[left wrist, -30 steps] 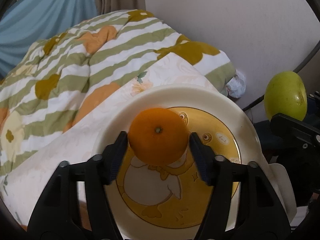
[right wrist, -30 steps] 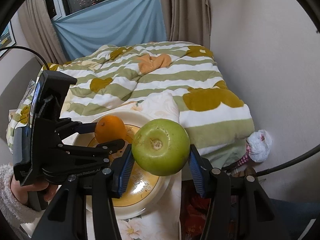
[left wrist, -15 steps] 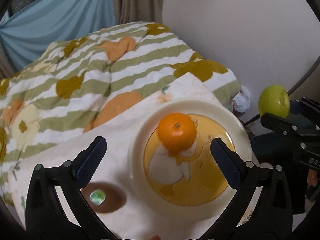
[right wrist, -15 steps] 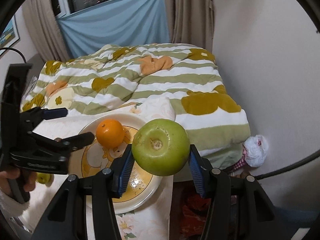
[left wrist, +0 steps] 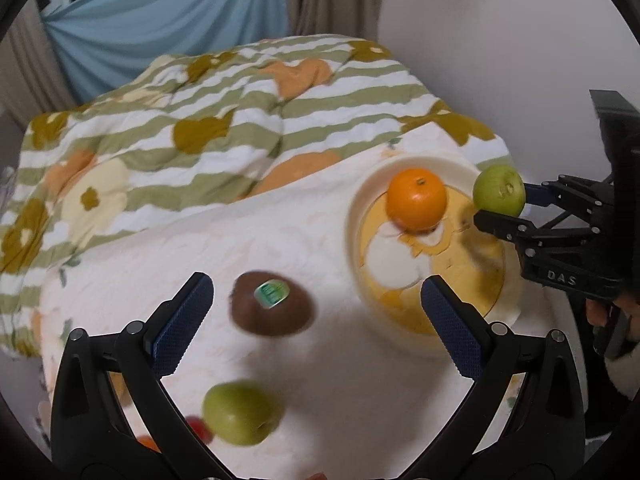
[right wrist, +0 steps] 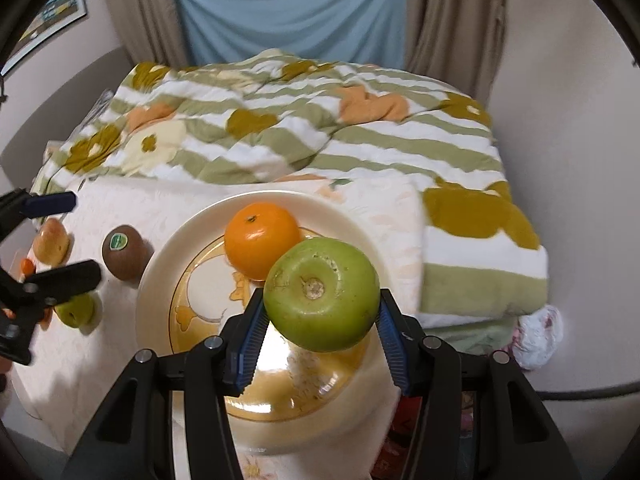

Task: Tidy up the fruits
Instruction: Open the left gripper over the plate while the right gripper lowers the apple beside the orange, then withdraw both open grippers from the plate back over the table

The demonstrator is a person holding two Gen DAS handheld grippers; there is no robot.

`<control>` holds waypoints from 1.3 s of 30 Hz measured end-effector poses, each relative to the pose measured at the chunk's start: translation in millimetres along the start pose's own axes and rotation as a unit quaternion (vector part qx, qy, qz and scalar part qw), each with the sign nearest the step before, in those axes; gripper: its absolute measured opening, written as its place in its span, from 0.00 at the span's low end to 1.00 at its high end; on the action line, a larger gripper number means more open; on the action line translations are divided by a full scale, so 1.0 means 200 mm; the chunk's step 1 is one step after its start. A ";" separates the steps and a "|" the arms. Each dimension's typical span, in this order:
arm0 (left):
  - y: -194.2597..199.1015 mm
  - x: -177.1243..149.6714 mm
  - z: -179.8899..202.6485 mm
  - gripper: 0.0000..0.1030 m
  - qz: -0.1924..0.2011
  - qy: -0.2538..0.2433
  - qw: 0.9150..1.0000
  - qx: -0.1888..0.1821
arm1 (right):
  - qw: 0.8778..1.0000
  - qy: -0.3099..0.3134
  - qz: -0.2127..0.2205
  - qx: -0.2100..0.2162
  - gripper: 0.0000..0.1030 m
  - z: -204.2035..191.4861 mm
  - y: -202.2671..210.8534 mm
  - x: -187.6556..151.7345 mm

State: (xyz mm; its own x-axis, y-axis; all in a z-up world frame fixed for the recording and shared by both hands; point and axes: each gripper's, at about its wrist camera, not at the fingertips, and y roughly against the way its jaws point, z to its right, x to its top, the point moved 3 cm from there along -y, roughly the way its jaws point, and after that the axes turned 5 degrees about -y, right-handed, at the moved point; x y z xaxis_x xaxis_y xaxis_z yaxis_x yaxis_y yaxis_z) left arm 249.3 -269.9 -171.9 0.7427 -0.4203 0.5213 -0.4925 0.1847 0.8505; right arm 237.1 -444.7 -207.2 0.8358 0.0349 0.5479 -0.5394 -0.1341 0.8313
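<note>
My left gripper [left wrist: 316, 296] stands wide open above the white tablecloth, and a brown kiwi [left wrist: 272, 304] with a green sticker lies between and below its fingers, untouched. An orange [left wrist: 416, 200] rests on the cream and yellow plate [left wrist: 492, 308]. My right gripper [right wrist: 320, 304] is shut on a large green apple [right wrist: 322, 294] and holds it just over the plate [right wrist: 160, 280], close in front of the orange [right wrist: 262, 240]. In the right wrist view the left gripper [right wrist: 60, 240] shows at the left edge, beside the kiwi [right wrist: 122, 250].
A smaller green apple [left wrist: 240, 412], a pale yellow fruit [right wrist: 50, 242] and small red and orange bits [left wrist: 198, 428] lie on the cloth left of the plate. A striped quilt [right wrist: 304, 128] covers the bed behind. The table edge drops off right of the plate, above a white bag [right wrist: 538, 336].
The left gripper opened, left the orange on the plate, and drew back left over the kiwi. The right gripper brought the green apple down over the plate.
</note>
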 end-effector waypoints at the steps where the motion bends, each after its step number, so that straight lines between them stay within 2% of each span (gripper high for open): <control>1: 0.01 -0.02 -0.02 1.00 -0.001 0.005 1.000 0.004 | 1.000 0.004 0.001 0.001 0.48 -0.01 -0.01 0.00; 6: 0.05 -0.12 -0.09 1.00 -0.007 0.044 0.999 0.007 | 1.000 0.012 -0.007 0.008 0.48 -0.02 -0.08 -0.02; 11: 0.07 -0.20 -0.11 1.00 -0.013 0.060 0.998 0.011 | 1.000 0.013 0.000 0.002 0.49 -0.01 -0.10 -0.04; 13: 0.07 -0.22 -0.11 1.00 -0.015 0.063 0.998 0.013 | 1.000 0.012 0.010 0.006 0.68 -0.01 -0.08 -0.03; 14: 0.07 -0.23 -0.11 1.00 -0.015 0.063 0.998 0.014 | 1.000 0.011 0.010 0.009 0.90 -0.01 -0.07 -0.02; 15: 0.08 -0.24 -0.11 1.00 -0.015 0.065 0.998 0.014 | 1.000 0.009 0.012 0.012 0.99 0.00 -0.06 -0.02; 25: 0.19 -0.26 -0.07 1.00 -0.003 0.077 0.997 0.028 | 0.999 0.017 0.036 -0.012 0.99 0.03 0.13 -0.03; 32: 0.38 -0.28 -0.04 1.00 0.025 0.082 0.995 0.049 | 0.998 0.021 0.050 -0.021 0.99 0.00 0.34 -0.05; 39: 0.60 -0.36 -0.06 1.00 0.036 0.106 0.990 0.081 | 0.998 0.028 0.050 -0.007 1.00 -0.08 0.53 -0.06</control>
State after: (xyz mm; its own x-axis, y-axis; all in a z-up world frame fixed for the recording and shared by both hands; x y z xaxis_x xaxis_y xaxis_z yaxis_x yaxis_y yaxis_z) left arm 142.3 -206.4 -106.7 0.7727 -0.2124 0.5982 -0.6018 0.0547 0.7968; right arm 167.9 -442.5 -125.4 0.7712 0.0769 0.6319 -0.6212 -0.1259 0.7734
